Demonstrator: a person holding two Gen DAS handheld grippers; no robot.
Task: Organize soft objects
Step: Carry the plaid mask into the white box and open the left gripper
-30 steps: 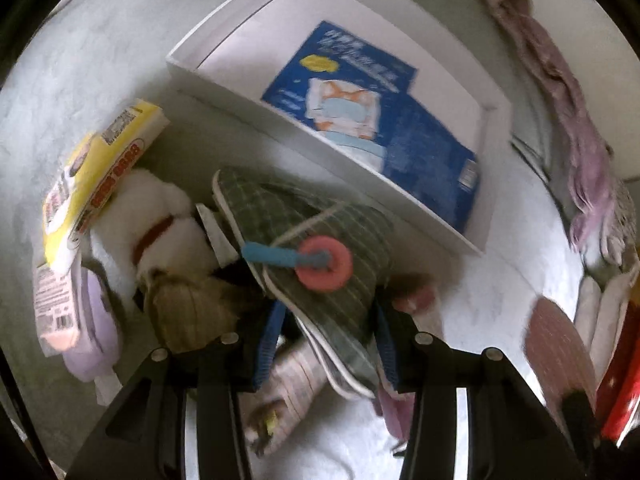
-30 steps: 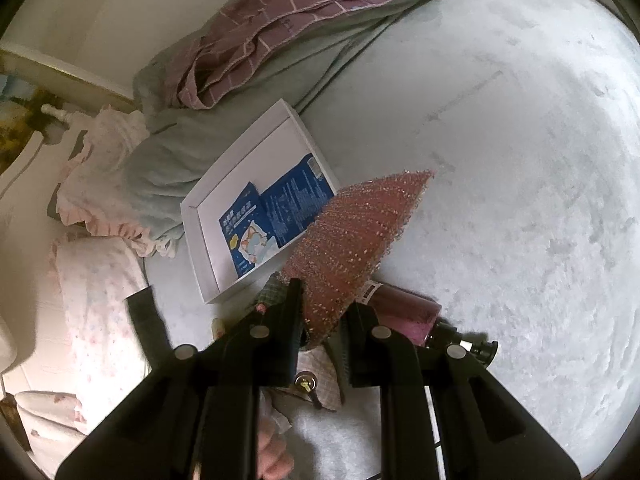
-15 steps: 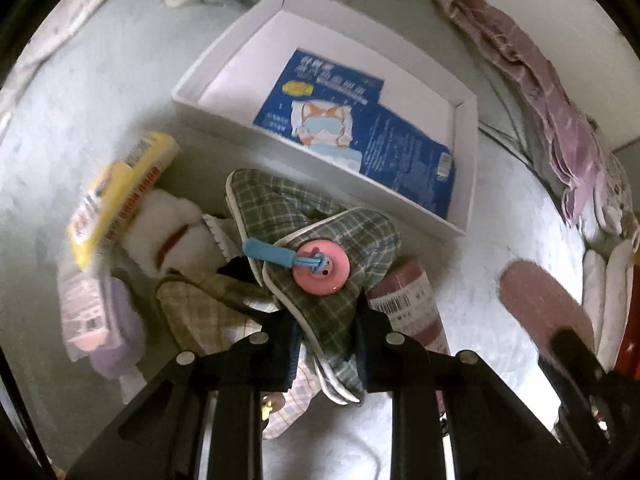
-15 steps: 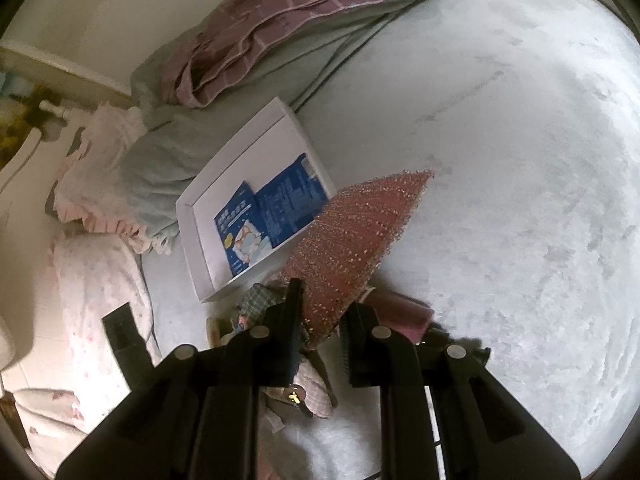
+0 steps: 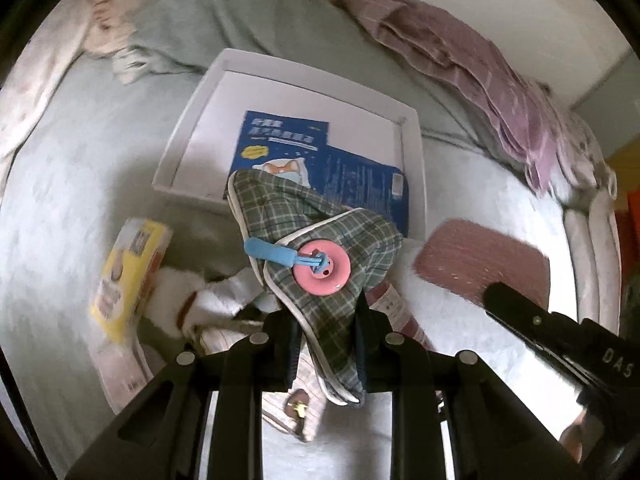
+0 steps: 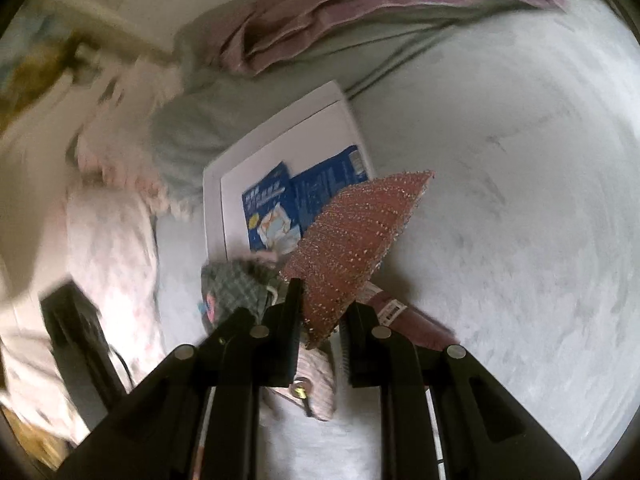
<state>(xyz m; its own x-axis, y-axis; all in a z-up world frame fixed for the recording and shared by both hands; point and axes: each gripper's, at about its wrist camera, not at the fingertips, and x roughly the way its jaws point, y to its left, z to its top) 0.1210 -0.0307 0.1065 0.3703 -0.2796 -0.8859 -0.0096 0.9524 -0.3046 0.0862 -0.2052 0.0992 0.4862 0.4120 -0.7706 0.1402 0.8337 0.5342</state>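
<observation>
Nearest the lenses, the left gripper [image 5: 326,344] is clamped narrowly on a green plaid pouch [image 5: 316,240] with a pink ring [image 5: 322,266] tied to it, and the right gripper [image 6: 320,326] pinches a glittery pink cloth [image 6: 352,240] by its lower edge. Below them a pale grey bedspread [image 6: 520,200] carries a loose heap: a yellow packet [image 5: 128,276], a white plush toy [image 5: 176,300] and a maroon packet [image 5: 394,312]. Further off lies a white tray [image 5: 412,152] holding a blue packet [image 5: 280,140], then rumpled grey-green bedding [image 5: 208,12], a purple striped blanket [image 5: 460,56] and the white wall [image 5: 500,0].
</observation>
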